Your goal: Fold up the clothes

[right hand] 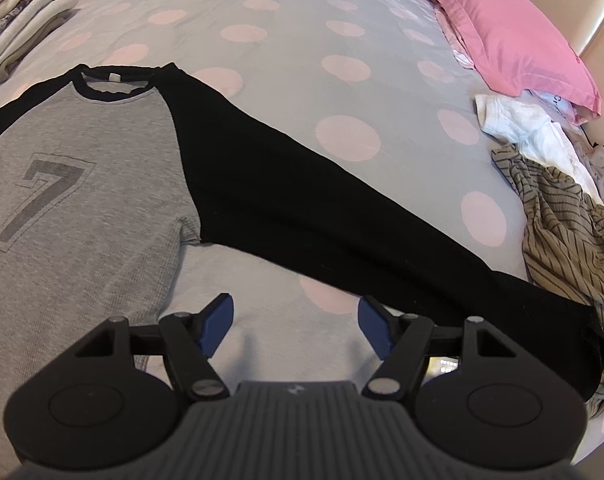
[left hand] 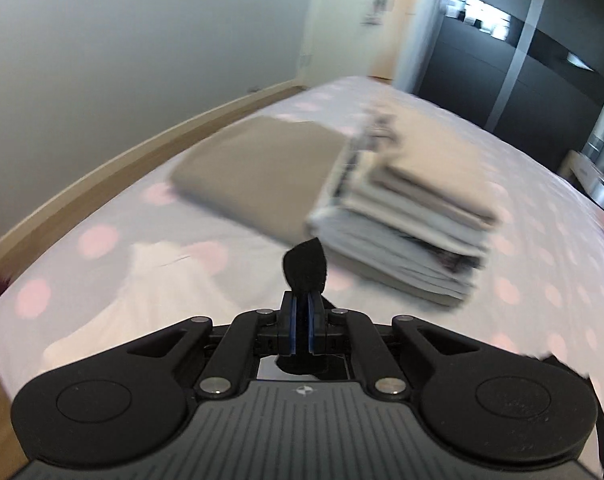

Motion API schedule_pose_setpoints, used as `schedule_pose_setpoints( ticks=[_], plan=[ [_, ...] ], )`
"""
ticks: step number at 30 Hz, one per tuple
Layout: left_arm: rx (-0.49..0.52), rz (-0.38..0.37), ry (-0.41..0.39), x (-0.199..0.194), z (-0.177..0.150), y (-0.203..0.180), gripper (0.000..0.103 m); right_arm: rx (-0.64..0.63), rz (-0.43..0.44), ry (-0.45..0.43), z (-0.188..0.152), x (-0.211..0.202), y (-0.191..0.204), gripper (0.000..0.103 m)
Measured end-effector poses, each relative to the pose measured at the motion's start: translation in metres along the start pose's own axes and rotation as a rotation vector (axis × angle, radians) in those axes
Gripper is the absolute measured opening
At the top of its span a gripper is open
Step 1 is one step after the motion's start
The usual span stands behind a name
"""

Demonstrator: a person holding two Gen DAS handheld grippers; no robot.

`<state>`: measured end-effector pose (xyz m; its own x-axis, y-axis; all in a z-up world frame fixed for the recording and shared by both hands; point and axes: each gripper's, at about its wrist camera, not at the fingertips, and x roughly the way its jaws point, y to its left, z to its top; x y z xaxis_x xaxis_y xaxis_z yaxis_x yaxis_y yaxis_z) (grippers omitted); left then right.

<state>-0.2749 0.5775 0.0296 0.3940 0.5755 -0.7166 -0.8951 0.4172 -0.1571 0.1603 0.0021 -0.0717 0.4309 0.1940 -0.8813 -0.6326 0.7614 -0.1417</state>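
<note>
Polka-dot bedding (right hand: 342, 68) carries my raglan shirt (right hand: 82, 184), laid flat to the left; its black sleeve (right hand: 322, 216) runs from far left to near right, just beyond my right gripper (right hand: 296, 330), whose jaws gape empty. My left gripper (left hand: 302, 312) is clenched on black cloth (left hand: 305, 266).

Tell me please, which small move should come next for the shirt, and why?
Probably the left hand-held gripper, shut on a pinch of black fabric, should carry it across over the grey body. The shirt lies flat; the right hand-held gripper is open and empty above the bedsheet, near the other black sleeve.
</note>
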Motion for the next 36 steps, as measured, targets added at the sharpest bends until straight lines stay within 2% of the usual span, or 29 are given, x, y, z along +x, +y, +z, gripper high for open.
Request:
schedule_pose_setpoints(
  ticks=[7, 11, 14, 16, 18, 20, 24, 28, 31, 36],
  plan=[
    [0.02, 0.144, 0.079, 0.044, -0.009, 0.026, 0.004, -0.049, 0.033, -0.029, 0.001, 0.0, 0.01, 0.072],
    [0.128, 0.196, 0.176, 0.072, -0.032, 0.019, 0.006, -0.069, 0.054, -0.047, 0.002, -0.002, 0.016, 0.072],
    [0.225, 0.211, 0.241, 0.081, -0.043, 0.005, 0.02, -0.088, 0.06, -0.055, 0.001, -0.002, 0.019, 0.072],
    [0.265, 0.238, 0.227, 0.073, -0.044, -0.008, 0.026, -0.088, 0.065, -0.054, 0.0, -0.003, 0.02, 0.072],
    [0.286, 0.238, 0.206, 0.061, -0.045, -0.023, 0.038, -0.083, 0.073, -0.052, -0.002, -0.004, 0.021, 0.072],
    [0.289, 0.195, 0.201, 0.047, -0.048, -0.04, 0.042, -0.076, 0.09, -0.041, -0.004, -0.006, 0.023, 0.072],
    [0.342, 0.015, 0.261, 0.023, -0.077, -0.088, 0.042, -0.075, 0.131, -0.007, -0.017, -0.014, 0.036, 0.072],
    [0.444, -0.147, 0.334, -0.001, -0.131, -0.133, 0.042, -0.089, 0.206, 0.026, -0.043, -0.024, 0.057, 0.072],
    [0.502, -0.238, 0.406, -0.018, -0.178, -0.156, 0.042, -0.107, 0.251, 0.063, -0.066, -0.028, 0.075, 0.072],
    [0.554, -0.324, 0.548, -0.032, -0.244, -0.172, 0.042, -0.145, 0.303, 0.139, -0.105, -0.031, 0.104, 0.071]
  ],
)
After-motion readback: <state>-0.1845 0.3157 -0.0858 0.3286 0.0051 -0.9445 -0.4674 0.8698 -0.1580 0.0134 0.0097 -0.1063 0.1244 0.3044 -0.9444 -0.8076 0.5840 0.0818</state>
